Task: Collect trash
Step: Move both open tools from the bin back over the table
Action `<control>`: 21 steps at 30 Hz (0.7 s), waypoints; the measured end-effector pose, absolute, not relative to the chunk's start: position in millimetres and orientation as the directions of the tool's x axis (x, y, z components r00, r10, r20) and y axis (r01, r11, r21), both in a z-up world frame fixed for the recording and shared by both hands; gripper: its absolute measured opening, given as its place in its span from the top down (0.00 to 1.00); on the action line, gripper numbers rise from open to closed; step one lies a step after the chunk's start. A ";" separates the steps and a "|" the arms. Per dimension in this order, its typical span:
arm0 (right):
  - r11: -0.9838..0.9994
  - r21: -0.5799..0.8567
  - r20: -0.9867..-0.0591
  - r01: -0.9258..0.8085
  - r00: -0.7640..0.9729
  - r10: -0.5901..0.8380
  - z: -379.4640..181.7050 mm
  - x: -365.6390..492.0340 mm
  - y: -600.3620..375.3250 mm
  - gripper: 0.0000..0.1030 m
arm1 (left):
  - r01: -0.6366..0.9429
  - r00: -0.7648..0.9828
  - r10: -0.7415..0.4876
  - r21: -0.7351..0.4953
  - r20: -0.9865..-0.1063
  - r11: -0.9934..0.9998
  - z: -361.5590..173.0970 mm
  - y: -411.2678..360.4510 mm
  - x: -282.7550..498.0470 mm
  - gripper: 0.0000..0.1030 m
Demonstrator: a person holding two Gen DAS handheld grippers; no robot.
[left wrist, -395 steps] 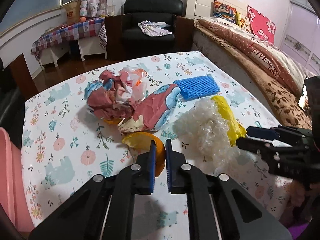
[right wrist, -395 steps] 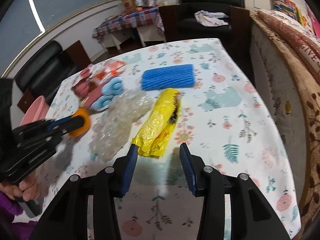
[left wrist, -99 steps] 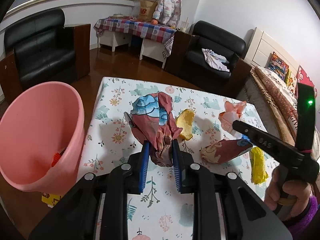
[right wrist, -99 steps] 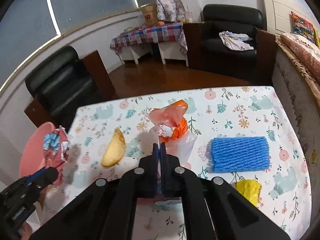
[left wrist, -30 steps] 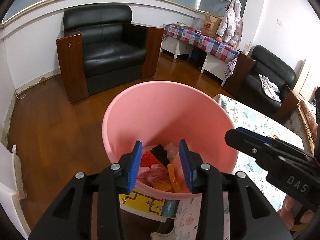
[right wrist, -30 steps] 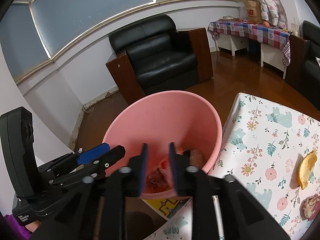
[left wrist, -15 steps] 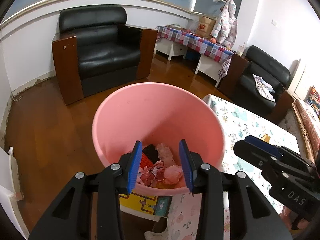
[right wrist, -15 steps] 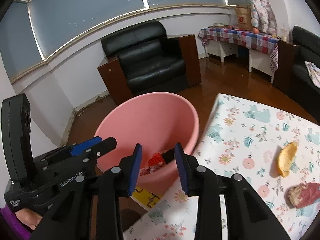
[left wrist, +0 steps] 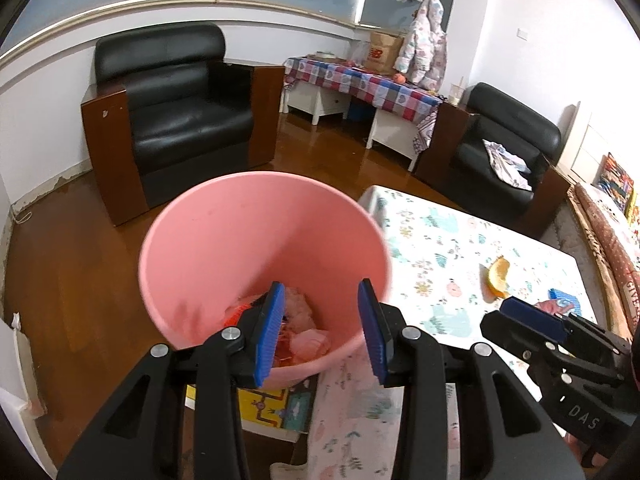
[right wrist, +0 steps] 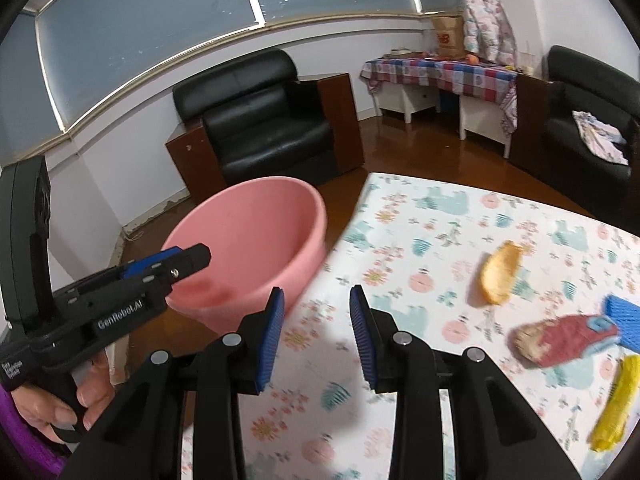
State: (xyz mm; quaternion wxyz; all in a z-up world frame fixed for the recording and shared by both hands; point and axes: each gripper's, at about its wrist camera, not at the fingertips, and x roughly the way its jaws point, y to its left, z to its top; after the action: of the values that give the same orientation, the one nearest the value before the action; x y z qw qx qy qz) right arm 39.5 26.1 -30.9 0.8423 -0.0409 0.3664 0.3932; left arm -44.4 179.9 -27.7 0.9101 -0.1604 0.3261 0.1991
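Observation:
A pink bin [left wrist: 224, 240] stands on the floor by the table's corner, with crumpled pink and red trash [left wrist: 296, 332] at its bottom. My left gripper [left wrist: 322, 328] is open and empty above the bin's near rim. My right gripper [right wrist: 318, 328] is open and empty over the table's left part, beside the bin [right wrist: 256, 232]. On the table lie an orange peel [right wrist: 500, 276], a crumpled red and blue wrapper [right wrist: 560, 338], a blue foam net [right wrist: 624, 320] and a yellow bag [right wrist: 616, 404].
The table with a floral cloth [right wrist: 440, 240] fills the right. A black armchair [left wrist: 180, 116] stands behind the bin, another black armchair [left wrist: 504, 160] beyond the table. A colourful box [left wrist: 268, 404] lies on the floor under the bin's edge.
Both grippers, which dropped their trash into the bin, have pulled back and swung right toward the table. The right gripper now looks over the tabletop; both remain open.

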 end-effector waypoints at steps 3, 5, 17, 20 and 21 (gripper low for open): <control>0.712 0.209 -0.647 -0.670 0.451 0.614 -30.4 39.1 3.8 0.68 | -0.438 0.718 0.243 -0.151 -0.653 0.886 -24.1 167.0 -39.0 0.63; 0.731 0.217 -0.650 -0.647 0.463 0.603 -31.9 40.7 -11.7 0.68 | -0.416 0.722 0.234 -0.138 -0.651 0.899 -22.1 156.2 -34.4 0.63; 0.833 0.220 -0.641 -0.507 0.568 0.515 -37.1 56.6 -103.3 0.68 | -0.297 0.719 0.151 -0.103 -0.679 0.949 -30.5 99.1 2.4 0.63; 0.848 0.245 -0.648 -0.470 0.571 0.504 -42.8 61.2 -119.8 0.68 | -0.252 0.720 0.106 -0.115 -0.686 0.961 -32.0 83.4 15.3 0.63; 0.850 0.255 -0.650 -0.461 0.569 0.503 -45.3 62.4 -124.0 0.68 | -0.235 0.720 0.089 -0.122 -0.688 0.964 -32.6 76.9 21.6 0.63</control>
State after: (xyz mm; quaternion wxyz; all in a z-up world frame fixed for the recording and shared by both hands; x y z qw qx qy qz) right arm 62.4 -124.0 -45.3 0.8854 0.0282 0.3757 0.2723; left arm 21.6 76.9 -32.6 0.9218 -0.1008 0.3638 0.0879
